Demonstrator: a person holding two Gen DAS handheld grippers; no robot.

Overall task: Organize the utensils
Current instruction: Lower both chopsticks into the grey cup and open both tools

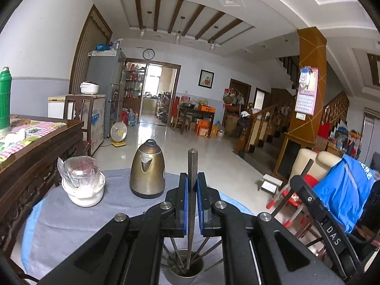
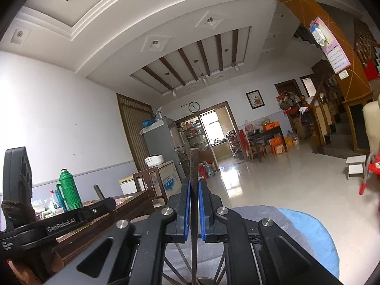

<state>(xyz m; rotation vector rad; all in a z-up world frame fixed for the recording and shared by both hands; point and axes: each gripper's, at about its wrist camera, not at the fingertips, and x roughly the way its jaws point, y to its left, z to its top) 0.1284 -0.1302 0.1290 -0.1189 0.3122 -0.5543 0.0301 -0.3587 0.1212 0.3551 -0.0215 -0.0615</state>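
Kettle (image 1: 147, 169) brass-gold, black base; cloth (image 1: 71, 225) grey over light blue; thermos (image 1: 5, 99) green; tablecloth (image 1: 28, 133) pink-white check; left gripper (image 1: 192, 190) black, 2 blue pads (image 1: 185, 204); chopstick (image 1: 192, 190) dark grey; holder (image 1: 184, 270) grey metal.

A brass-coloured kettle (image 1: 147, 169) stood on the grey cloth (image 1: 71, 225) beside a white pot (image 1: 83, 190) topped with what looked like crumpled plastic. A green flask (image 2: 69, 190) stood on the wooden table (image 1: 35, 156). A clock (image 1: 148, 54) hung above the far doorway.
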